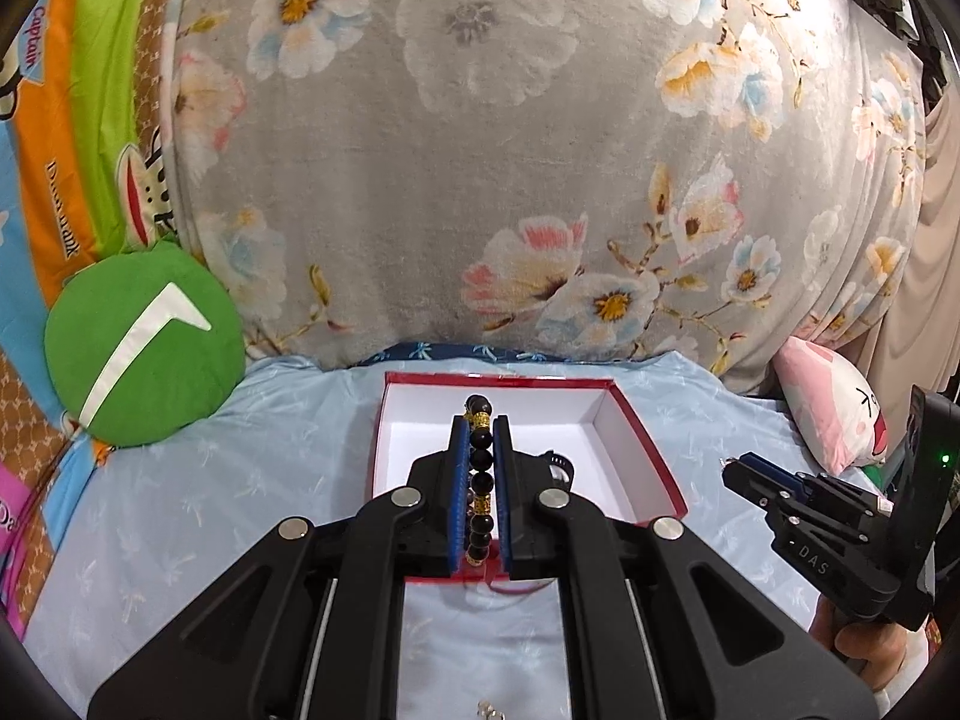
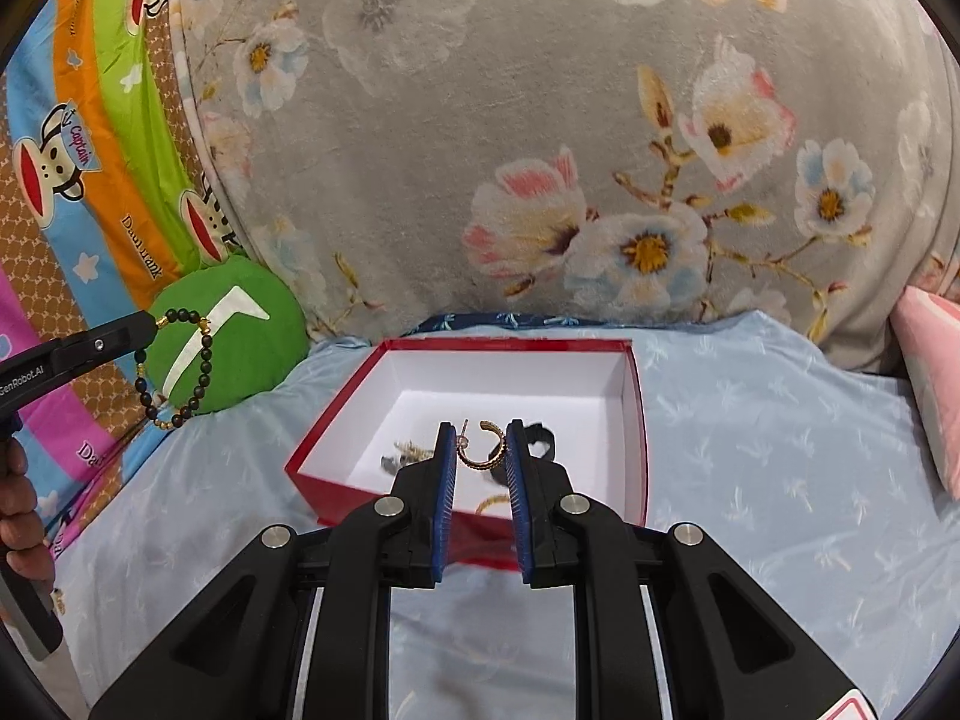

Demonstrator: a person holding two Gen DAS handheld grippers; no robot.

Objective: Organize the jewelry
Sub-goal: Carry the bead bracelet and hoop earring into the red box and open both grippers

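Note:
My left gripper (image 1: 480, 423) is shut on a black bead bracelet (image 1: 480, 474) with gold spacers, which runs between the blue pads above a red box (image 1: 660, 468) with a white inside. In the right wrist view the same bracelet (image 2: 180, 366) hangs as a loop from the left gripper (image 2: 150, 324), left of the box. My right gripper (image 2: 480, 429) is shut on a gold hoop earring (image 2: 480, 450), held over the red box (image 2: 348, 498). From the left wrist view the right gripper (image 1: 733, 468) sits right of the box.
Inside the box lie a dark piece (image 2: 390, 463), a gold chain (image 2: 489, 503) and a black item (image 2: 540, 441). A green round cushion (image 1: 144, 348), a floral grey blanket (image 1: 480, 150) and a pink pillow (image 1: 834, 408) border the light blue sheet (image 1: 270, 468). A small silver piece (image 1: 486, 708) lies near me.

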